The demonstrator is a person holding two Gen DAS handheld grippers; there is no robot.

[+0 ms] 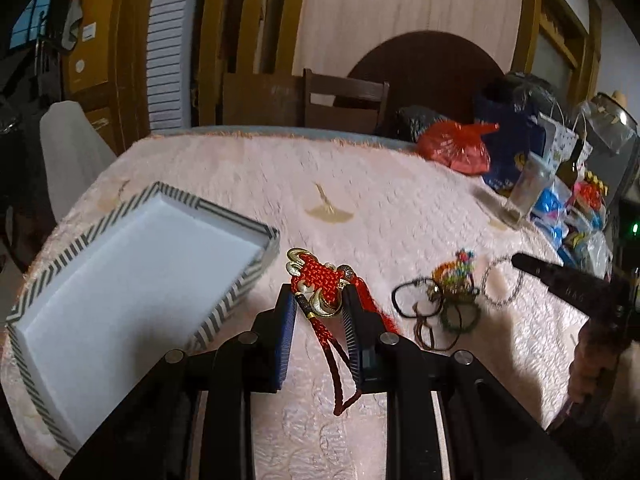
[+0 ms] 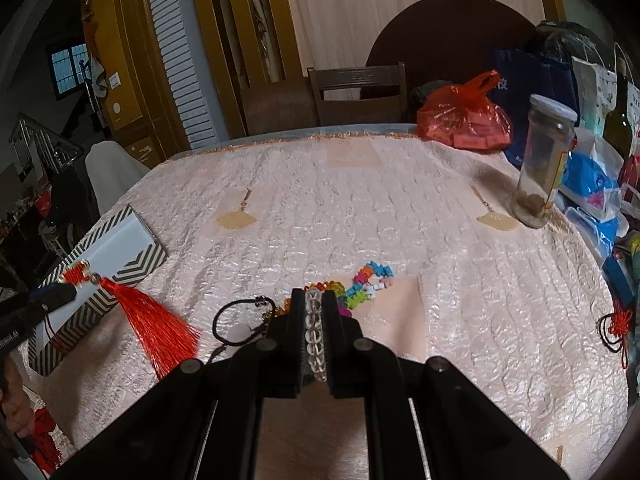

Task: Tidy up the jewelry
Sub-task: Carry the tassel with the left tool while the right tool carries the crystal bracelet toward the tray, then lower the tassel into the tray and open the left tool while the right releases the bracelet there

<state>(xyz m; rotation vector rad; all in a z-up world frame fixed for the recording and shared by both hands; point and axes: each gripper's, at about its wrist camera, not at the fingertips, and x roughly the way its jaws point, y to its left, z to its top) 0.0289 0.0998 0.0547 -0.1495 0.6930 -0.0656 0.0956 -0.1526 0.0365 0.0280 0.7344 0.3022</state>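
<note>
My left gripper [image 1: 318, 298] is shut on a red knotted tassel ornament [image 1: 320, 284] with gold charms, held just right of the striped tray [image 1: 240, 300] with its white lining. In the right wrist view the ornament's red tassel [image 2: 152, 320] hangs beside the tray [image 2: 132, 268]. My right gripper [image 2: 313, 300] is shut on a clear bead bracelet [image 2: 314, 328] above the pile of jewelry: a colourful bead bracelet [image 2: 368, 280] and a black cord bracelet [image 2: 236, 320]. The pile [image 1: 448, 292] lies right of my left gripper.
A pink quilted cloth [image 2: 360, 208] covers the table. A glass jar [image 2: 540, 164], a red plastic bag [image 2: 464, 120], a dark bottle and packets crowd the right edge. Another red knot ornament [image 2: 618, 320] lies at the far right. A wooden chair [image 2: 360, 88] stands behind.
</note>
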